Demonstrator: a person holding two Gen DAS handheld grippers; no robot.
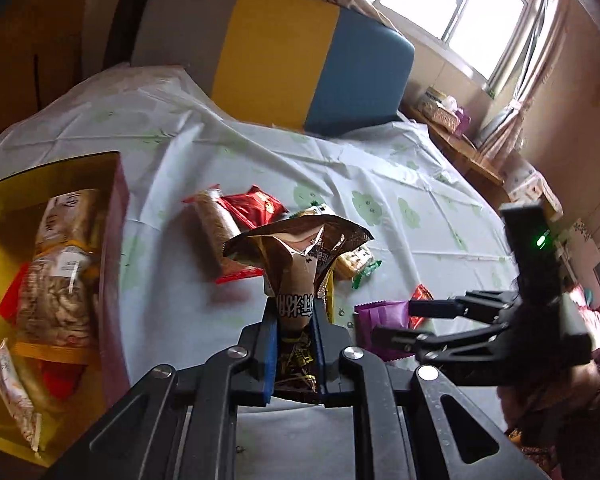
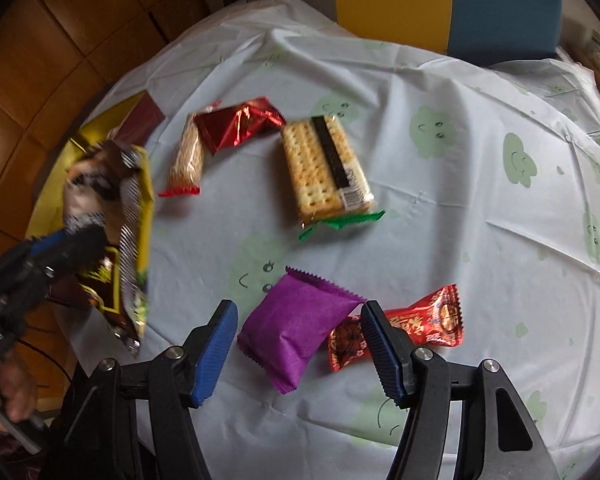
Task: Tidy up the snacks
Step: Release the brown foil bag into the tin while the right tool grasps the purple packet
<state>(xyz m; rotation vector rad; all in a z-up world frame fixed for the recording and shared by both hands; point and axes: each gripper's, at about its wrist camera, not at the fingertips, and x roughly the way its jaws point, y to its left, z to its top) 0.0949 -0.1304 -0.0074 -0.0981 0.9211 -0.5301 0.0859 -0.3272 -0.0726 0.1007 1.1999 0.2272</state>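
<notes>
Left wrist view looks straight down the left claw (image 1: 294,320), which is clamped tight on the neck of a brown snack bag (image 1: 300,264), its crumpled top flaring above the blue pads. The bag hangs off the tabletop (image 1: 380,168), between the loose pile and the gold-lined box (image 1: 4,208) at the left, where a long pack of seeds (image 1: 60,280) and a few other packets already lie. Pinched that narrowly, the bag could slide out or swing as it travels, and the box's pink wall (image 1: 114,280) might catch its dangling end, so it lands on the cloth rather than inside.

From the right wrist view, the right claw (image 2: 296,344) stands about half open over a purple packet (image 2: 296,332), one pad to each side and neither pressing on it. A red candy wrapper (image 2: 428,320) lies just beside the purple packet, partly behind the right-hand pad; closing from here may nip that wrapper too, or shove it aside. The puffy purple packet could also squirt out if caught near its edge. A cracker pack (image 2: 324,164), a red foil packet (image 2: 240,124) and a biscuit pack (image 2: 188,156) wait farther back, well clear.
</notes>
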